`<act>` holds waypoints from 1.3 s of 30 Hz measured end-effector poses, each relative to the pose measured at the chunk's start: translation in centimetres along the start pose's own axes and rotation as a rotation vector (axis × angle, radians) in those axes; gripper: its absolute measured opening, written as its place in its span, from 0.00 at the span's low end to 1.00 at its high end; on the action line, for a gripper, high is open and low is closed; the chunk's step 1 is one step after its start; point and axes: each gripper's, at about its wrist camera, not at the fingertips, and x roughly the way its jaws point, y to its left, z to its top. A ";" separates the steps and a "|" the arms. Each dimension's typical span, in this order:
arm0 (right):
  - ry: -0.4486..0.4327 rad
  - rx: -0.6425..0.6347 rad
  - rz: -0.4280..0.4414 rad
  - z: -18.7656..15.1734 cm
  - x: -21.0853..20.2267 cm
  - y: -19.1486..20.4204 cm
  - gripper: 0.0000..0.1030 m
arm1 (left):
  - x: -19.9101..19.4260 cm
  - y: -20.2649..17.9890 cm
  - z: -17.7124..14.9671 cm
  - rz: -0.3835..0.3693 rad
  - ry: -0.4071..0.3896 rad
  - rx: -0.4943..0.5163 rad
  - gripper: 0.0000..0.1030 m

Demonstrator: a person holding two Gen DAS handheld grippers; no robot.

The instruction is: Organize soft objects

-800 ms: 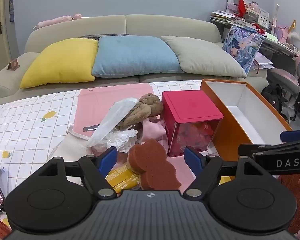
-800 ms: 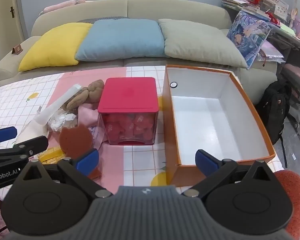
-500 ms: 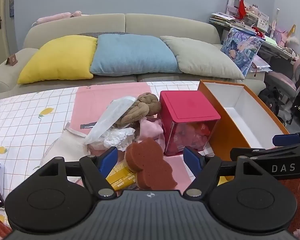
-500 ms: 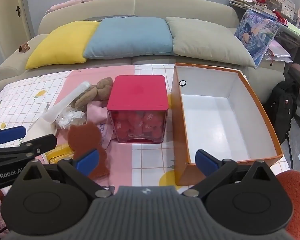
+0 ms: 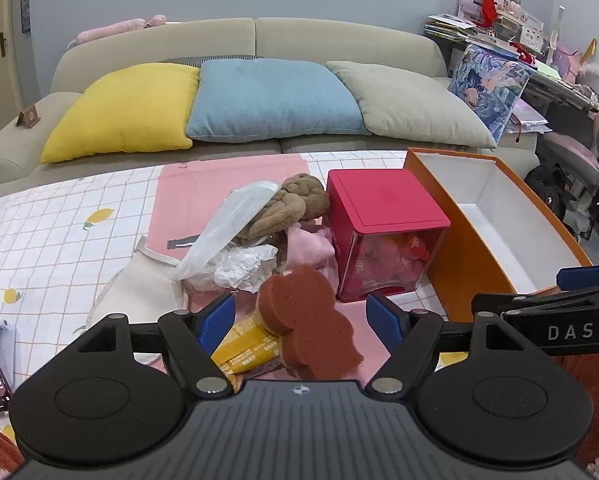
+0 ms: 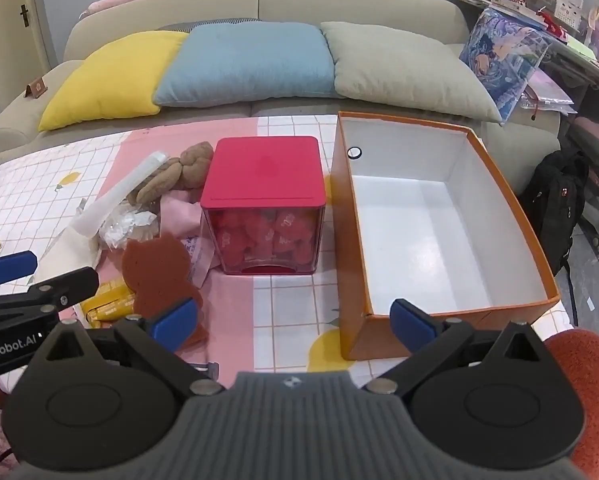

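Both the left gripper (image 5: 301,316) and the right gripper (image 6: 293,322) hover level with jaws spread wide, gripping nothing, the left framing the brown bear-shaped sponge (image 5: 305,322).

"DAS" in white letters on black arm of right hand-held gripper (image 5: 570,331), seen from left wrist view. "enRobot.AI", cut off at frame edge, on black arm of left hand-held gripper (image 6: 7,346), seen from right wrist view. Print on yellow packet (image 5: 248,349) and red packets inside red-lidded box (image 5: 387,256) too small to read.
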 end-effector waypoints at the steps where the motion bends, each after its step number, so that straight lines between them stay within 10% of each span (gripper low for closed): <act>1: 0.004 -0.004 -0.002 0.1 0.1 0.5 0.97 | 0.0 0.0 0.0 -0.002 0.000 -0.001 0.85; 39: 0.041 -0.022 -0.007 -0.2 0.7 0.9 0.97 | 0.0 -0.3 -0.2 -0.011 0.005 -0.001 0.85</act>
